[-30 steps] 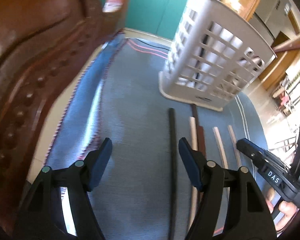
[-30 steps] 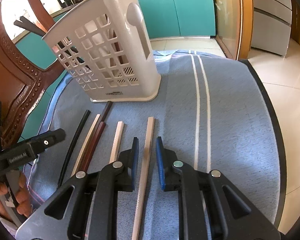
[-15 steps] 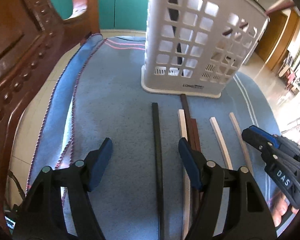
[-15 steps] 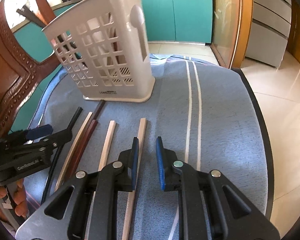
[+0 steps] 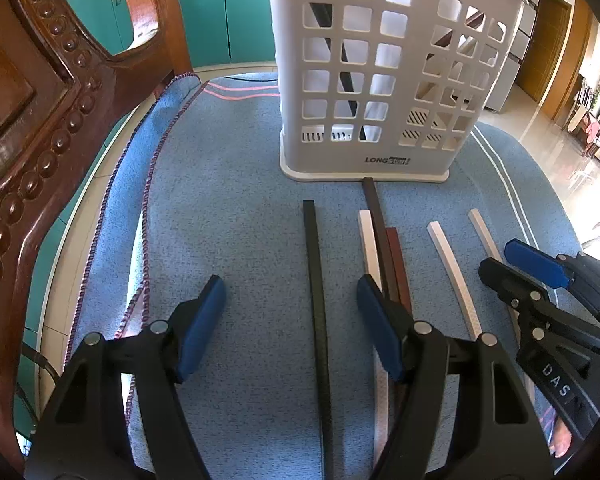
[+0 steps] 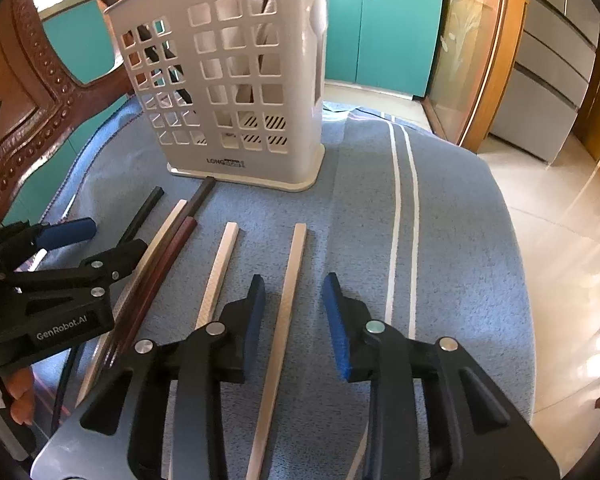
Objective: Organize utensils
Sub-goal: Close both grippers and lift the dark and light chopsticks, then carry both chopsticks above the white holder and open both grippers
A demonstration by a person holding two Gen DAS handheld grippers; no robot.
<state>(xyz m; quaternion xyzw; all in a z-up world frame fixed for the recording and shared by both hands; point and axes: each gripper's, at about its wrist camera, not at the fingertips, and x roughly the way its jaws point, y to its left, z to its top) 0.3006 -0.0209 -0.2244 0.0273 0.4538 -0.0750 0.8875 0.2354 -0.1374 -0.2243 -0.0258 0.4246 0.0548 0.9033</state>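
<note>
Several chopsticks lie side by side on a blue towel in front of a white slotted utensil basket. My left gripper is open, its jaws either side of a black chopstick. My right gripper is open, its jaws either side of the rightmost cream chopstick. Between lie a second cream chopstick, two dark brown ones and a white one. The basket holds several sticks.
A carved wooden chair back stands at the left edge of the table. Teal cabinets and a tiled floor lie beyond. The towel carries white stripes to the right of the chopsticks.
My right gripper has opened from nearly shut and now straddles the rightmost cream chopstick. My left gripper swung right, from the chair side to face the basket over the black chopstick.
</note>
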